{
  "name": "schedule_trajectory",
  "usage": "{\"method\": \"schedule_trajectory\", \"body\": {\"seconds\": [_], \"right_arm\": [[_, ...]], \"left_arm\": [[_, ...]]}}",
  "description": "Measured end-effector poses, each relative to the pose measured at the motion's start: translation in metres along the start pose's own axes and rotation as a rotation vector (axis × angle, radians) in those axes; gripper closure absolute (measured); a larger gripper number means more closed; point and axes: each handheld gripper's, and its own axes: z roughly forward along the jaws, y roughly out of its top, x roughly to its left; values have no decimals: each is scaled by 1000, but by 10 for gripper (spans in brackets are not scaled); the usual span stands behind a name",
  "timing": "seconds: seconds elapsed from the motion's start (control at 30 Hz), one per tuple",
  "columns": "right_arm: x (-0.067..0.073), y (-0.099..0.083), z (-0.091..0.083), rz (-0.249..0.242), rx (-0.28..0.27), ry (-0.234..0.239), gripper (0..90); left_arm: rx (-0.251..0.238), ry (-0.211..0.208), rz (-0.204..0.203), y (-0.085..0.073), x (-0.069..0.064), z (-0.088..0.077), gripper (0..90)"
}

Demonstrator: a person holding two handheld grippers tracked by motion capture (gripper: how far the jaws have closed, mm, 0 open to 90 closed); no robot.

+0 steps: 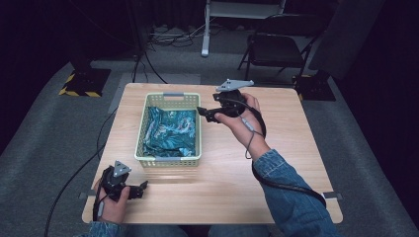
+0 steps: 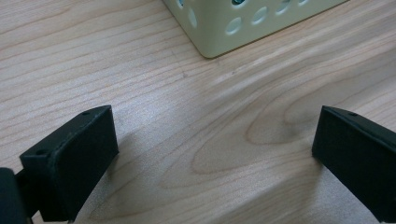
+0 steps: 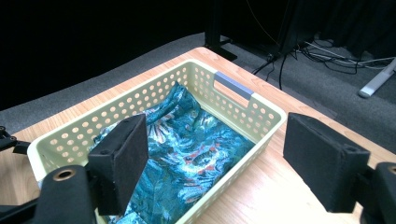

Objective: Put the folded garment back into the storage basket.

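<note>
Teal cloth (image 1: 170, 132) in basket (image 1: 168, 161) beside wide, empty right gripper (image 1: 203, 113) (left gripper (image 1: 142, 187) likewise, near table (image 1: 222, 187) edge).

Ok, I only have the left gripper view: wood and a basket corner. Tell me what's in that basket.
Observer: A blue-green patterned cloth lies crumpled inside the basket.
Operator: Give me the right tool's position.
Observer: The right tool hangs above the basket's right rim, jaws open and empty.
Operator: Now place my left tool.
Observer: The left tool sits low near the table's front left corner, short of the basket.
</note>
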Motion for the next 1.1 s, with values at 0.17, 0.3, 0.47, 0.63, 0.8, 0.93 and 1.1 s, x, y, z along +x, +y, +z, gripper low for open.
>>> {"method": "schedule_trajectory", "body": {"seconds": [0.17,0.3,0.47,0.63,0.8,0.93,1.1], "right_arm": [[-4,-3,-5,-6,-2,-10,228],[-7,-4,-9,-4,-7,-16,221],[-9,-6,-14,-5,-7,-21,212],[-14,-8,-21,-3,-11,-30,203],[-17,-10,-25,-2,-9,-33,201],[-19,-12,-28,0,-12,-37,197],[-24,-14,-34,9,-20,-45,197]], "left_arm": [[0,-1,0,0,0,0,2],[0,0,0,0,0,0,2],[0,0,0,0,0,0,2],[0,0,0,0,0,0,2],[-1,0,0,0,0,0,2],[0,0,-1,0,0,0,2],[0,0,-1,0,0,0,2]]}}
